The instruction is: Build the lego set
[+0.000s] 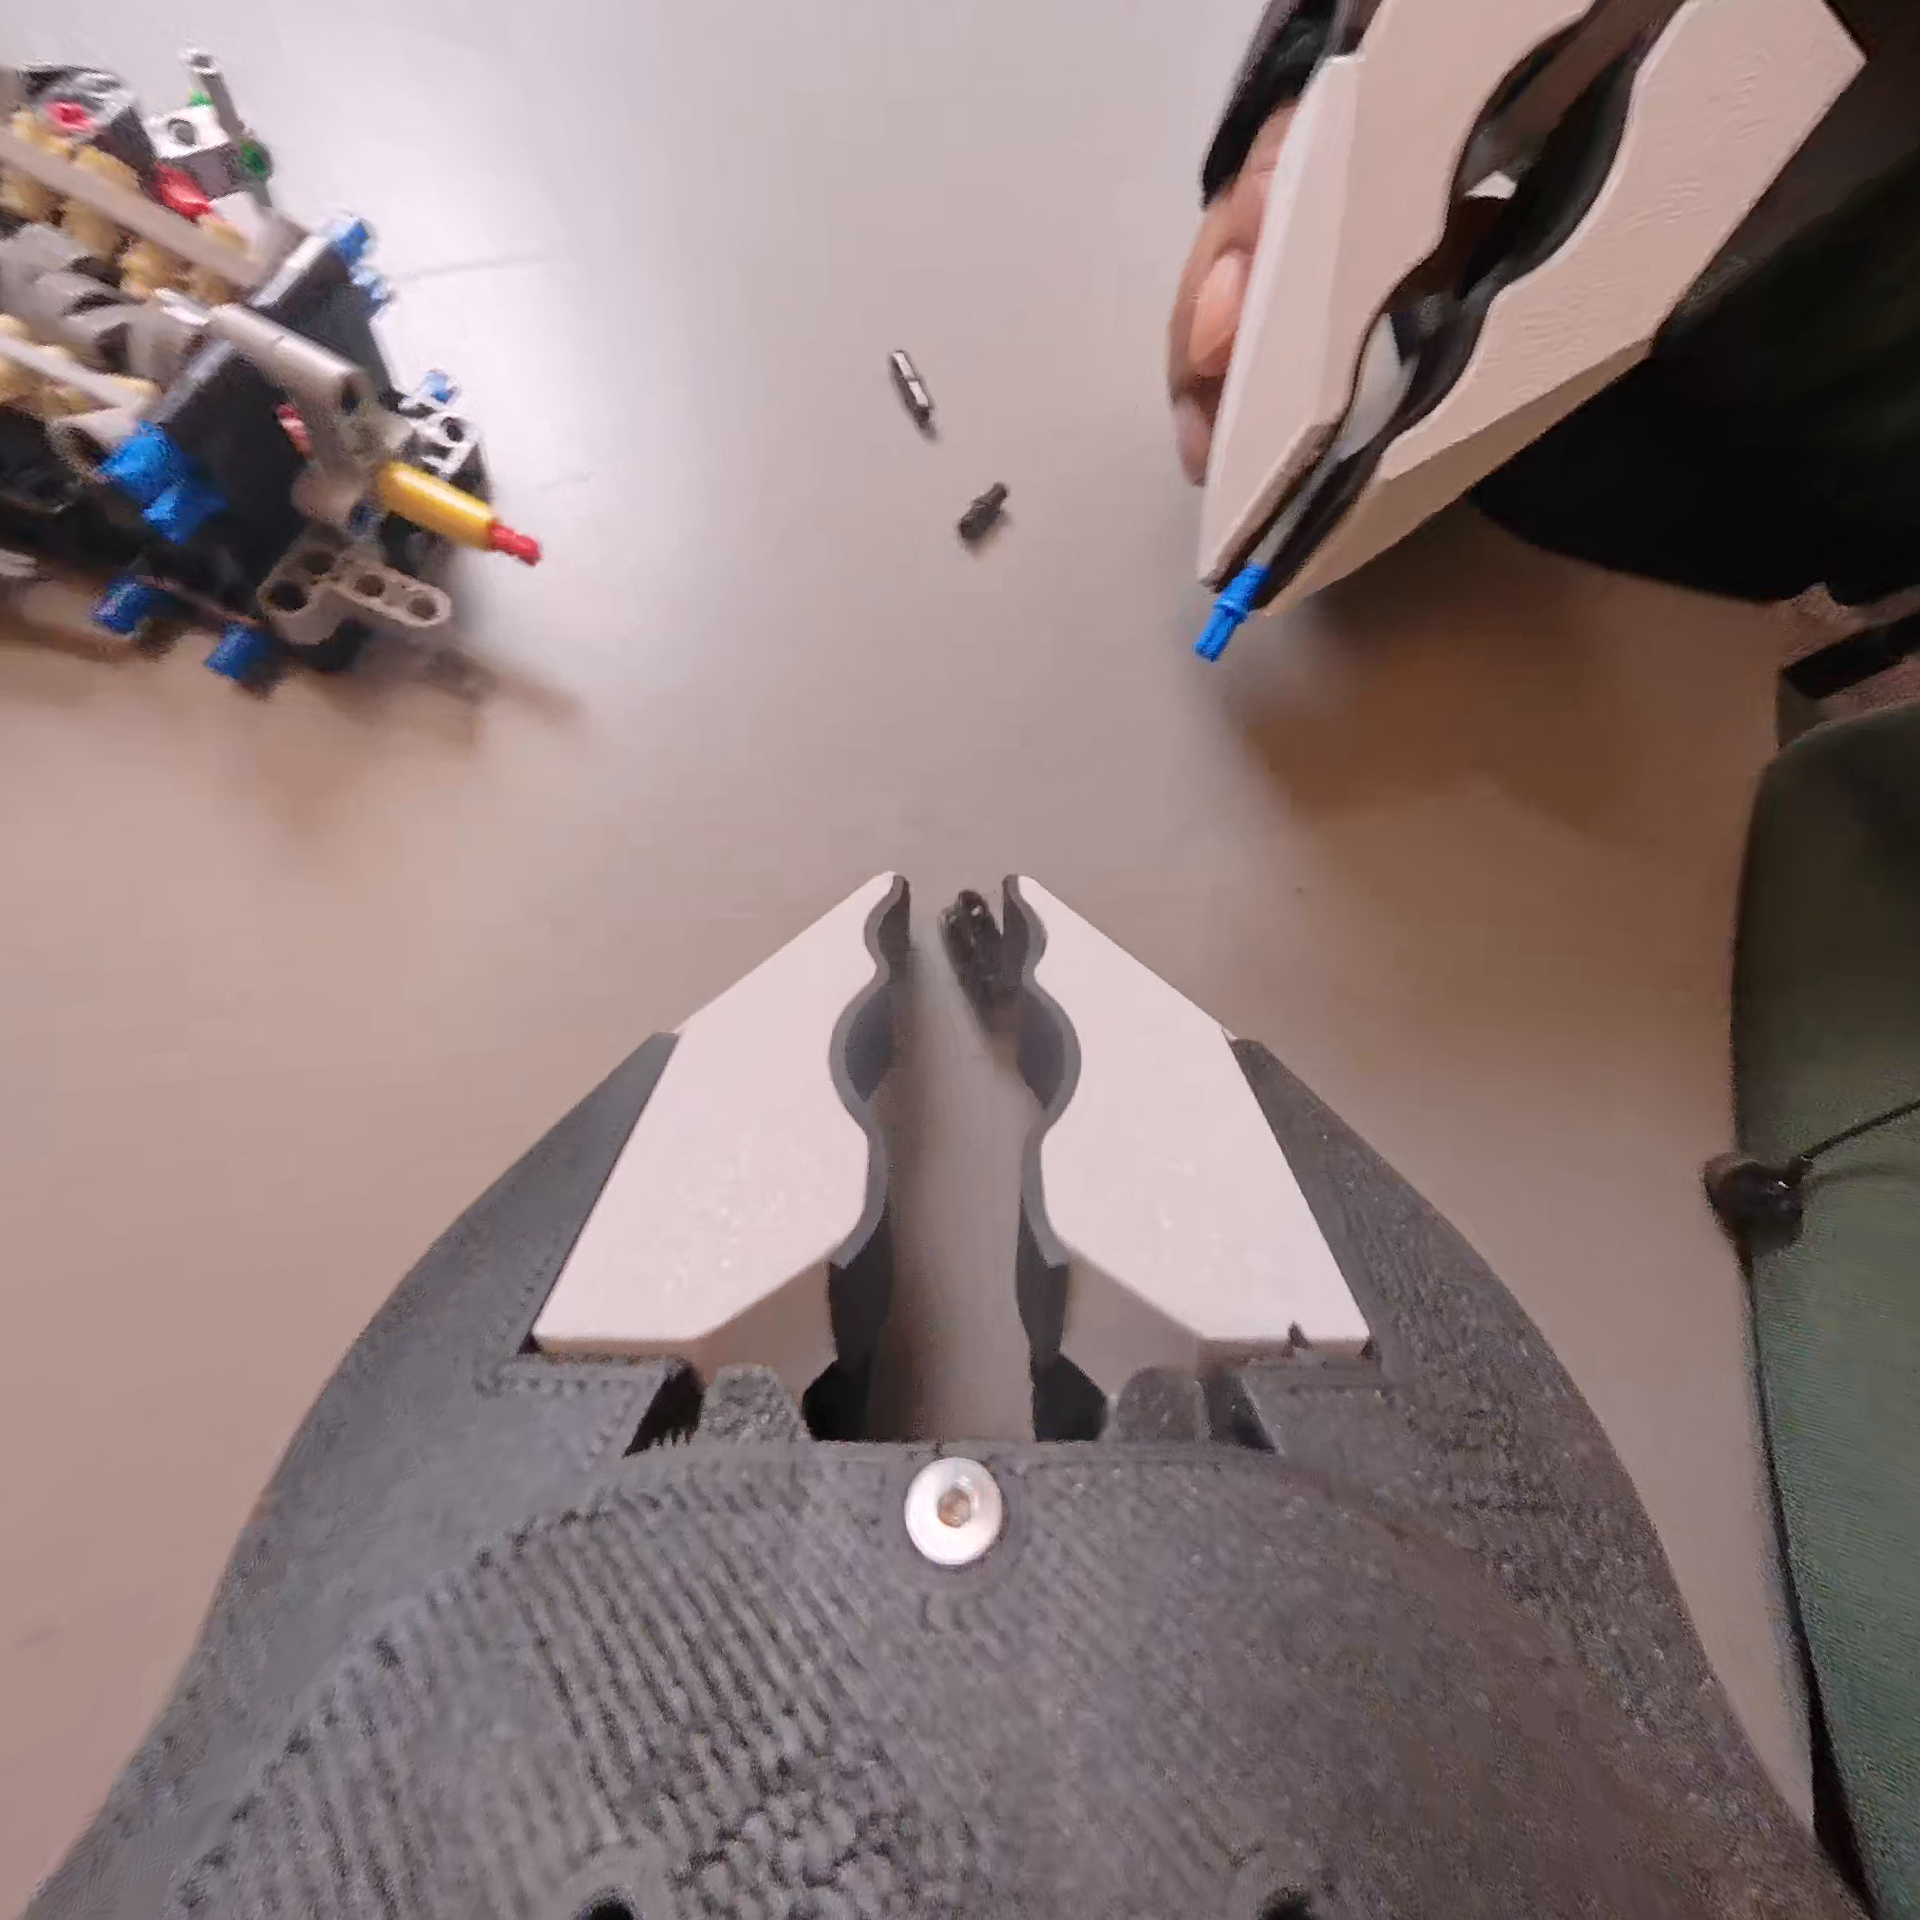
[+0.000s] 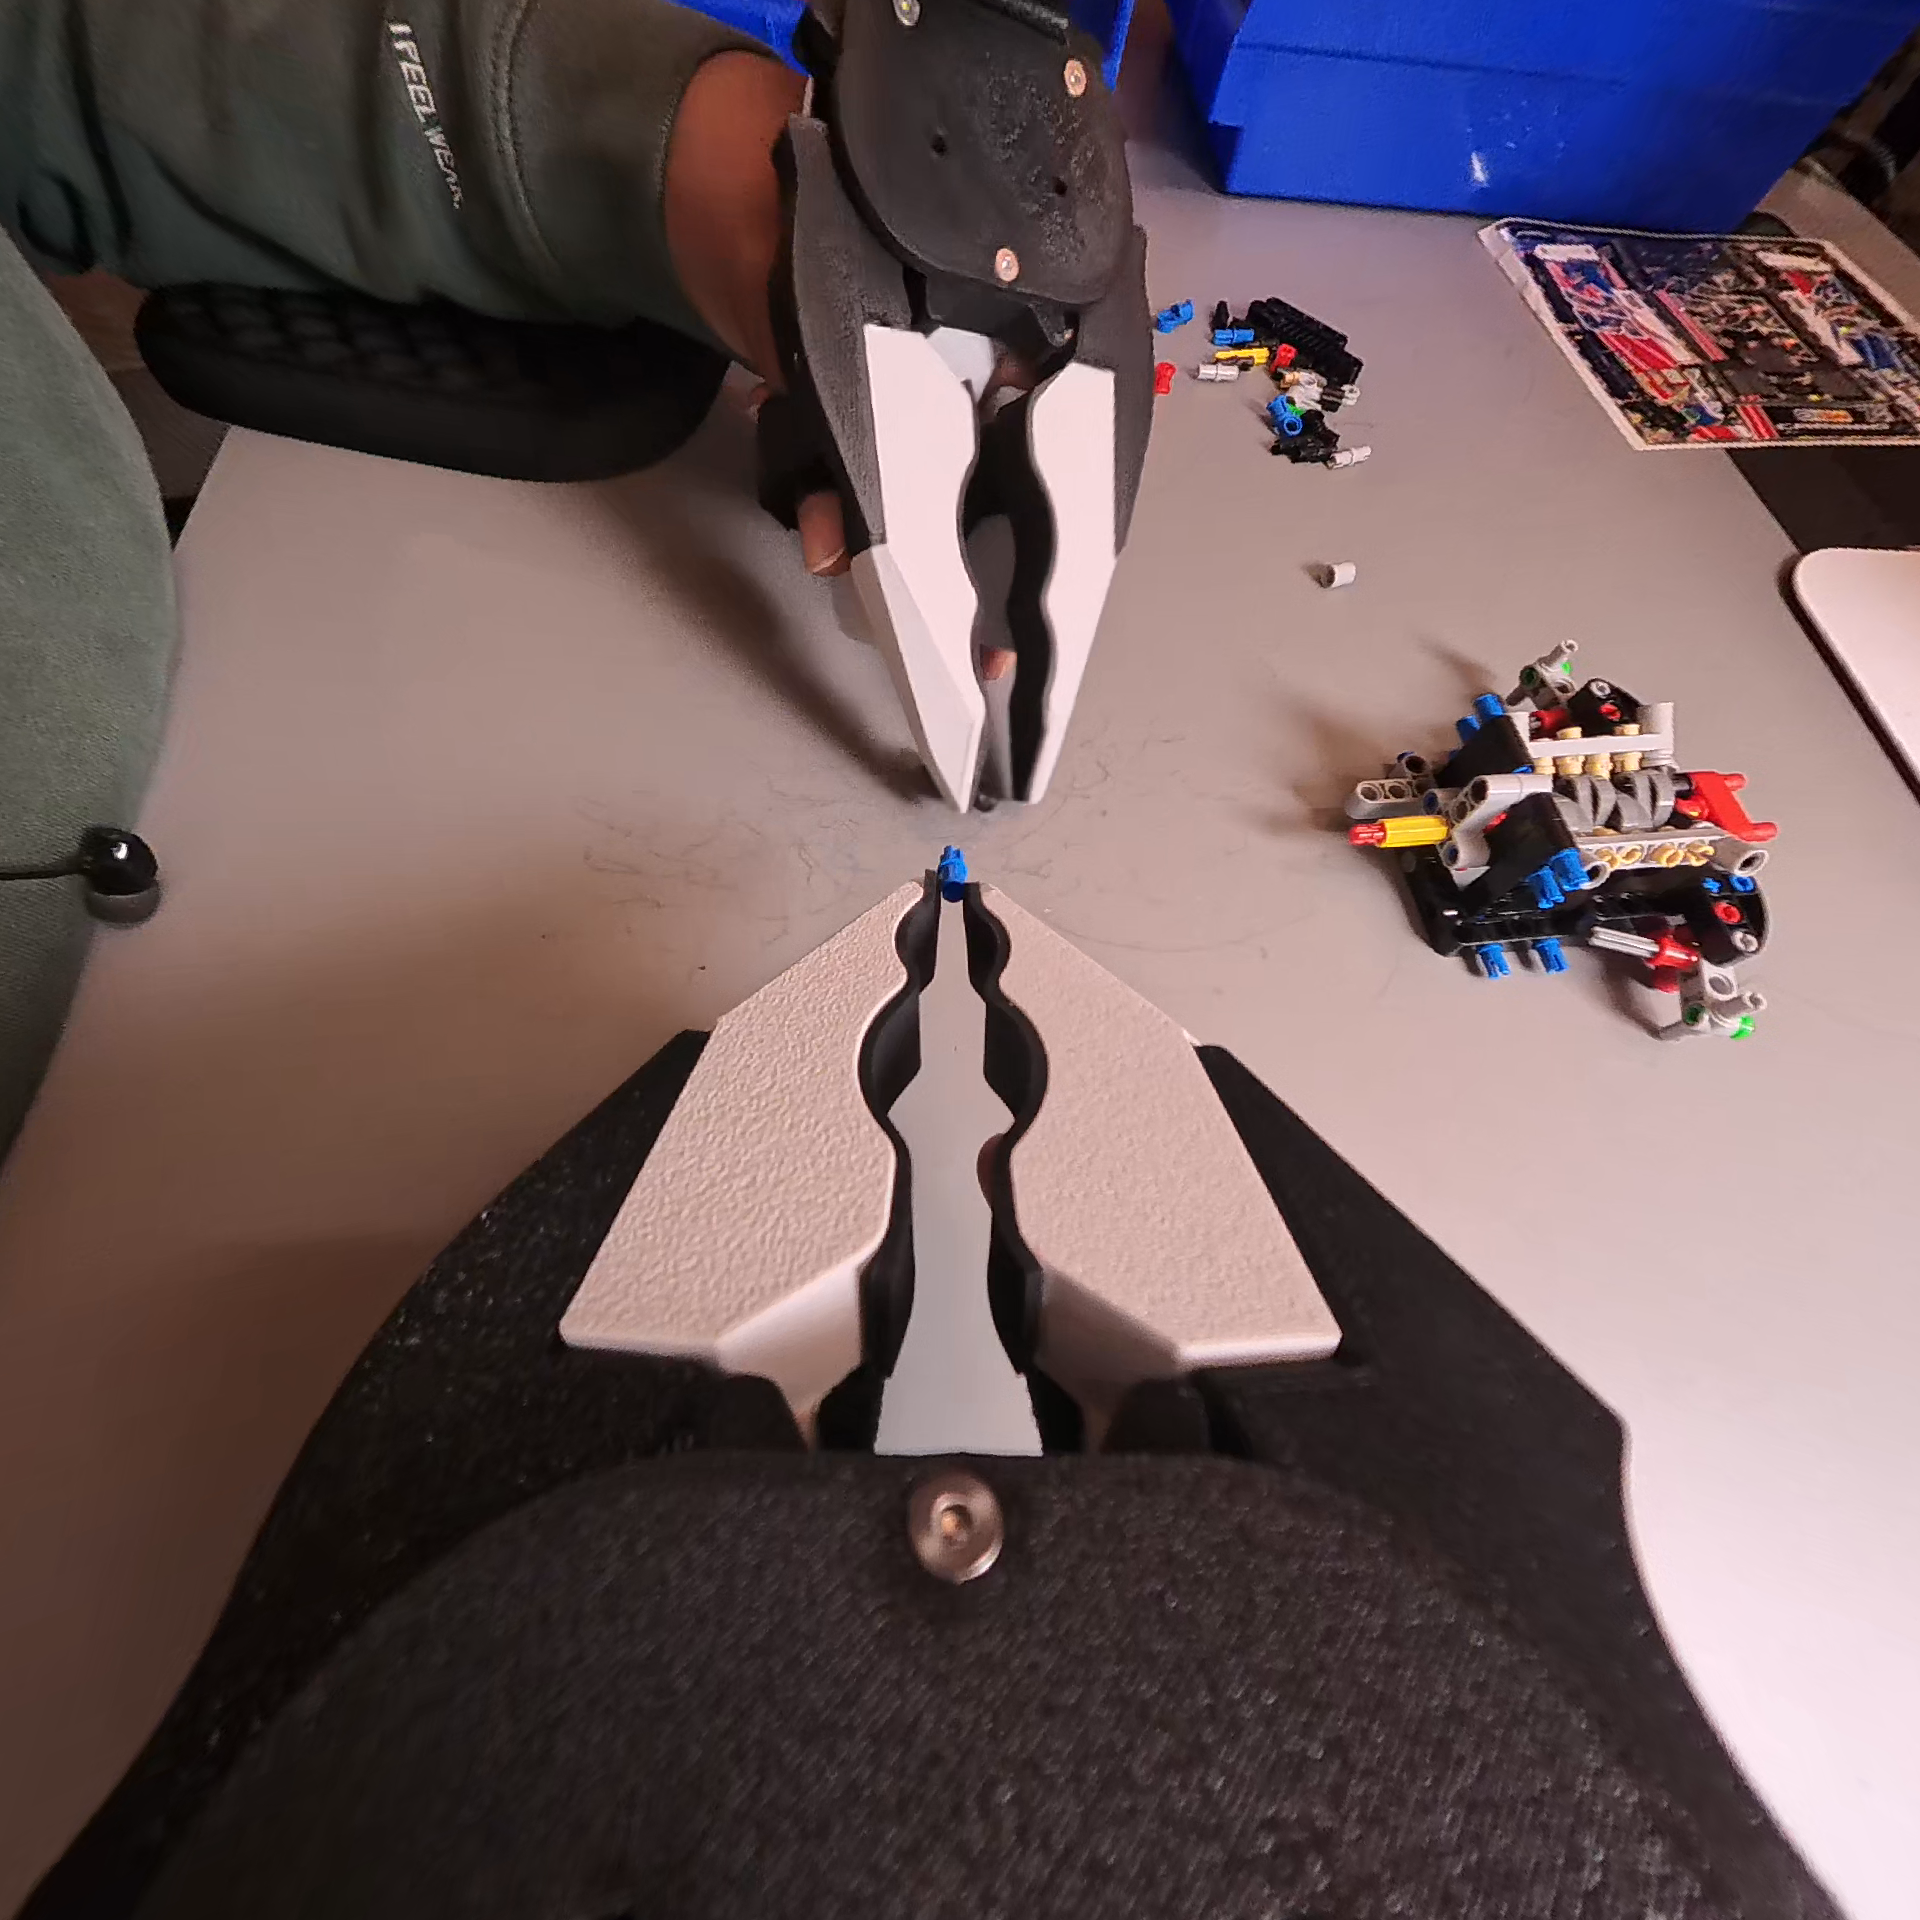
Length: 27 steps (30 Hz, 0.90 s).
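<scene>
My left gripper (image 1: 956,896) points down at the table with its jaws a little apart. A small black pin (image 1: 975,951) sits between them, against the right finger, with a gap on its other side. In the right wrist view the left gripper (image 2: 992,798) has its tips at the table top. My right gripper (image 2: 954,896) is shut on a blue pin (image 2: 951,864) that sticks out past its tips. It also shows in the left wrist view (image 1: 1242,584), with the blue pin (image 1: 1226,615). The part-built lego model (image 2: 1558,852) lies to the right, and at the upper left in the left wrist view (image 1: 239,416).
Two loose black pins (image 1: 912,390) (image 1: 982,511) lie beyond my left gripper. A pile of small parts (image 2: 1283,374), a grey bush (image 2: 1335,574), an instruction booklet (image 2: 1714,332) and blue bins (image 2: 1507,94) are at the back right. A person's green sleeve (image 2: 312,156) is at the back left. The gap from one gripper's tips to the other's is roughly 7 cm.
</scene>
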Motion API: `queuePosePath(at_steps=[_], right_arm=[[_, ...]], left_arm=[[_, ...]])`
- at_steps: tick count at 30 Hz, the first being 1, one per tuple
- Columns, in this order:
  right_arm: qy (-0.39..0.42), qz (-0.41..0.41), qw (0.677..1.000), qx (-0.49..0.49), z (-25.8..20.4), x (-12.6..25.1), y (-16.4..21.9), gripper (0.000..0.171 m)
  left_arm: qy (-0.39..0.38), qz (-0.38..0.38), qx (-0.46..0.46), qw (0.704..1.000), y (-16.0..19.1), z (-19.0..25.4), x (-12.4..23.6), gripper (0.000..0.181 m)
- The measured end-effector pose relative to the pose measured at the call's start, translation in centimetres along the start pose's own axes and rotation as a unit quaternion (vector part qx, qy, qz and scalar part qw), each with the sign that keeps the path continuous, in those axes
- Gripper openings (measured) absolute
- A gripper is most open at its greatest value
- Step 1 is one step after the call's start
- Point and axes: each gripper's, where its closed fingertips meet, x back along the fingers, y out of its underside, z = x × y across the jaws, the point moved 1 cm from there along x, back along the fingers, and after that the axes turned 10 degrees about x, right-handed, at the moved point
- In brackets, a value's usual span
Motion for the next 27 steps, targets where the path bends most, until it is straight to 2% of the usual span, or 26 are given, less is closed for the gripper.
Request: queuePosePath(at_steps=[4,8,14,18,23,27], right_arm=[[0.0,-0.002,1.0,0.0,0.0,-0.1,0.1,0.003],[0.0,-0.002,1.0,-0.002,0.0,-0.1,0.2,0.003],[-0.001,-0.003,1.0,-0.005,0.1,-0.2,0.4,0.003],[-0.001,-0.004,1.0,-0.004,0.1,-0.1,0.4,0.003],[0.002,-0.002,1.0,-0.004,0.1,-0.2,0.3,0.003],[-0.005,-0.008,1.0,-0.003,-0.1,-0.4,0.5,0.003]], left_arm=[[-0.047,0.021,0.007,0.999,-0.6,-2.3,1.5,0.02],[-0.041,0.01,-0.023,0.999,-0.3,-1.8,2.6,0.019],[-0.101,-0.033,-0.107,0.989,0.7,-1.7,1.7,0.027],[-0.115,-0.037,-0.11,0.987,0.8,-1.9,1.0,0.027],[-0.088,-0.033,-0.109,0.99,0.8,-1.1,0.4,0.023],[-0.024,-0.042,-0.15,0.988,1.3,1.5,-0.9,0.023]])
